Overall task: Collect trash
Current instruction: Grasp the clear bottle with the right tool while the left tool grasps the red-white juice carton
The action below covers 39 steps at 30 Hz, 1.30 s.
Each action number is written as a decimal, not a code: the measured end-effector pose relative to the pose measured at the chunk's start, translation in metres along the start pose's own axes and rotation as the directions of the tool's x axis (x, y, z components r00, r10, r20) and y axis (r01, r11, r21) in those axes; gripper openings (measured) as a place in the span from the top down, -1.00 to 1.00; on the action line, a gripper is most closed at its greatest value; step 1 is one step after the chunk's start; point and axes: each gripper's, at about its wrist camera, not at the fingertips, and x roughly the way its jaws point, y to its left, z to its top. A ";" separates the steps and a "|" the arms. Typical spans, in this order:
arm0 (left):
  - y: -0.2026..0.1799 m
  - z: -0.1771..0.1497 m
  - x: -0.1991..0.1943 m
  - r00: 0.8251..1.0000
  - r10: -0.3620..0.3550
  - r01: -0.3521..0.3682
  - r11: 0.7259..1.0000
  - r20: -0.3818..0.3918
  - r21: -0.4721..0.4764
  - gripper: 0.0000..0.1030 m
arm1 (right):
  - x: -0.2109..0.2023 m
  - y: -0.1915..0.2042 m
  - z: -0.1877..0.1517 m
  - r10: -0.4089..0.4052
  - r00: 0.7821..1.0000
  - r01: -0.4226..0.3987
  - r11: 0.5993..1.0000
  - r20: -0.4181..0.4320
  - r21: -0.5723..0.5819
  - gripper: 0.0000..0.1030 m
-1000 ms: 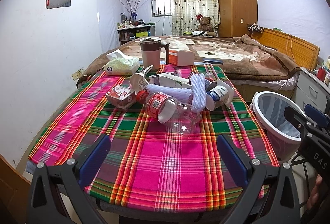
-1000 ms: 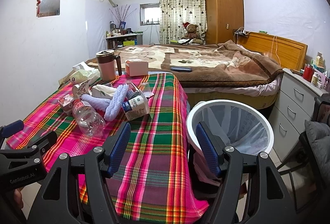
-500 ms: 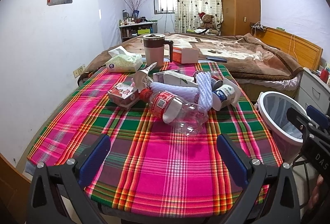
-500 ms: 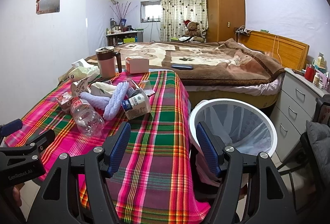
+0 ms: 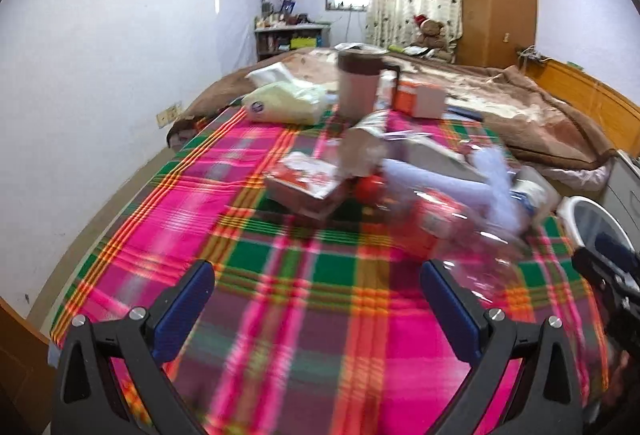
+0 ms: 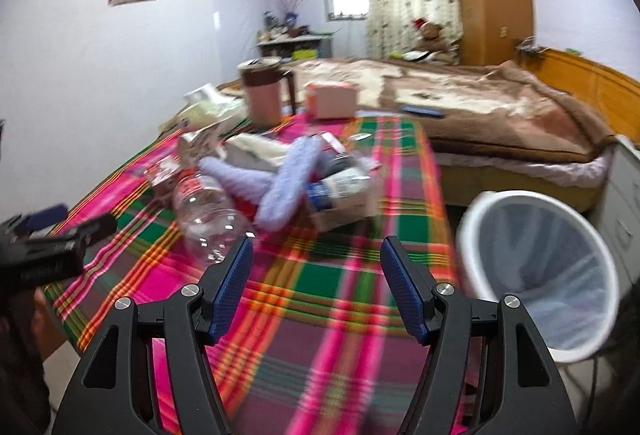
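Note:
A heap of trash lies mid-table on the plaid cloth: a clear plastic bottle (image 6: 208, 213) with a red label (image 5: 436, 223), a small red-and-white carton (image 5: 308, 187), a white cup with a blue label (image 6: 340, 183) and a lilac towel (image 6: 288, 187). My left gripper (image 5: 316, 299) is open over bare cloth, just short of the carton and bottle. Also open, my right gripper (image 6: 316, 275) hovers in front of the cup and towel. The white lined bin (image 6: 540, 267) stands off the table's right edge. Both views are motion-blurred.
A brown-lidded mug (image 5: 360, 83), a tissue pack (image 5: 288, 101) and an orange-and-white box (image 5: 420, 97) stand at the table's far end. Behind is a bed with a brown blanket (image 6: 480, 107). A wall runs along the left, drawers (image 6: 624, 203) at right.
Both grippers have moved forward and lower over the table toward the trash heap, the left one swinging leftward. Nothing has been grasped; the fingers keep their spread.

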 end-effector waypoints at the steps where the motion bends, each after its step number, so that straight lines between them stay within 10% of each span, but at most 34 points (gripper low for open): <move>1: 0.008 0.004 0.006 1.000 -0.008 0.008 1.000 -0.002 -0.013 -1.00 | 0.004 0.003 0.001 0.017 1.000 -0.017 1.000 -0.008 0.000 -0.31; 21: 0.052 0.052 0.105 0.983 -0.117 0.119 0.993 -0.143 0.007 -1.00 | 0.062 0.064 0.020 0.207 0.961 -0.238 0.957 -0.186 -0.167 -0.31; 39: 0.037 0.053 0.133 0.954 -0.173 0.201 0.975 -0.246 0.091 -1.00 | 0.055 0.044 0.013 0.141 0.966 -0.175 0.973 -0.216 -0.148 -0.30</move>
